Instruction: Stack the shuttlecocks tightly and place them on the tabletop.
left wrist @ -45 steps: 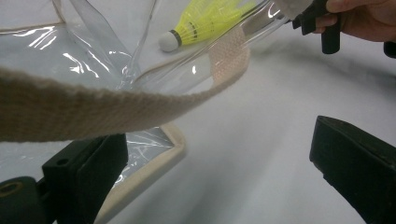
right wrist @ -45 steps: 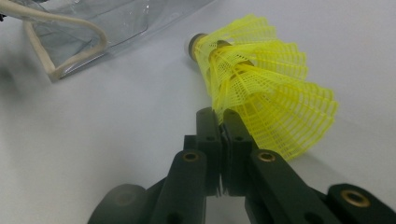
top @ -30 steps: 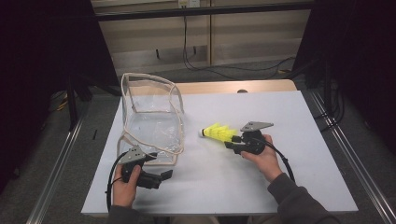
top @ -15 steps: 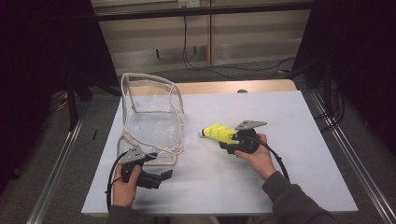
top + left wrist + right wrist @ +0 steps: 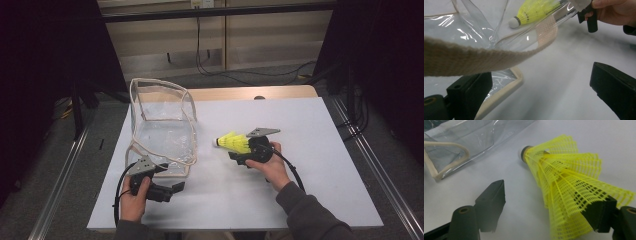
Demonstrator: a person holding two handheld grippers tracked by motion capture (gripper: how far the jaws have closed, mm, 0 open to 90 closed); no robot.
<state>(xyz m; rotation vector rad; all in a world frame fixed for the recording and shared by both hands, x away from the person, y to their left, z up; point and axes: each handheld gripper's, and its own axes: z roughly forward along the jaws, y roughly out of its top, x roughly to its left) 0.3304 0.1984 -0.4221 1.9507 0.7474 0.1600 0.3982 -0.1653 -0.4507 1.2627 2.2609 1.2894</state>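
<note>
The right gripper [image 5: 549,202], jaws just opening and wide, straddles the light yellow plastic mesh shuttlecock [image 5: 564,185]; its flimsy skirt crushes easily, so grip gently near the cork.

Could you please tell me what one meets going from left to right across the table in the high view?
Left gripper → clear bag → yellow shuttlecock → right gripper, its jaws having just been opening with the shuttlecock's skirt lying between them → bare right part of the white table.
</note>
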